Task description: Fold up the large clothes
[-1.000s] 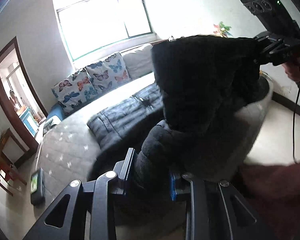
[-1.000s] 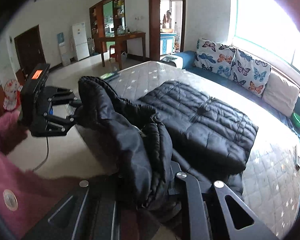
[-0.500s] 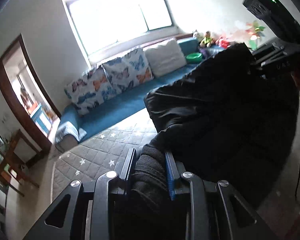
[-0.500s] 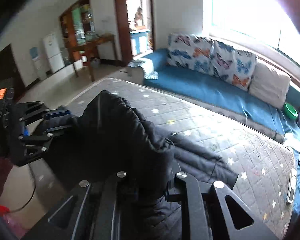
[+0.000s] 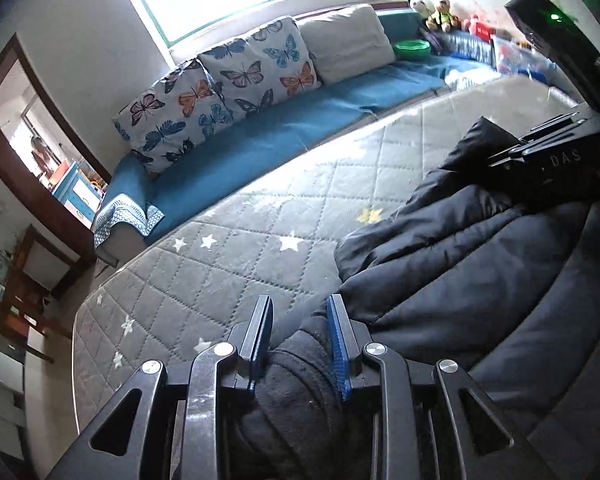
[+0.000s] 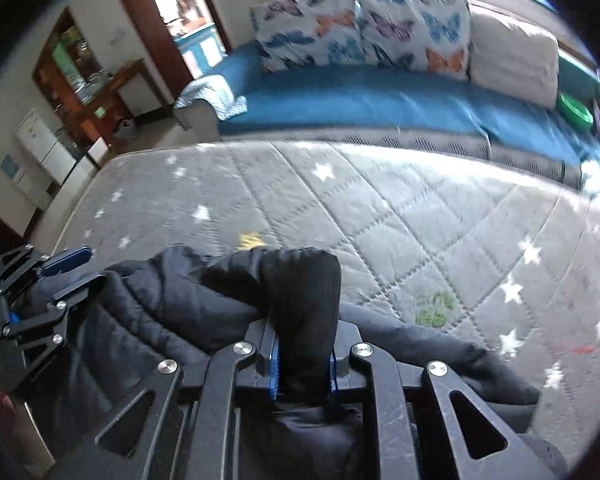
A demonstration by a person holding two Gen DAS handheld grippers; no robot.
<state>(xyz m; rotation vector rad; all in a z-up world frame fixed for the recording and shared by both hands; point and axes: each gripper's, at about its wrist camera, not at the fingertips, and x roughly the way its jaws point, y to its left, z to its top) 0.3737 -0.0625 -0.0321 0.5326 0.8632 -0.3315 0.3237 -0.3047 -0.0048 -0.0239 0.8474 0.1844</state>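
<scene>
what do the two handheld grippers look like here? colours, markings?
Both are black linkage frames with silver pivot screws and triangular cut-outs. The left gripper and right gripper have blue ribbed pads inside black fingers. From the left wrist view, the right gripper's body reads "DAS" in pale letters, with a black box on top showing a green light.

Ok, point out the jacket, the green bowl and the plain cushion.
jacket (image 5: 480, 264), left wrist view, quilted body on the mattress.
green bowl (image 5: 412, 48), left wrist view, its rim on the sofa.
plain cushion (image 6: 514, 58), right wrist view, its front face.
</scene>
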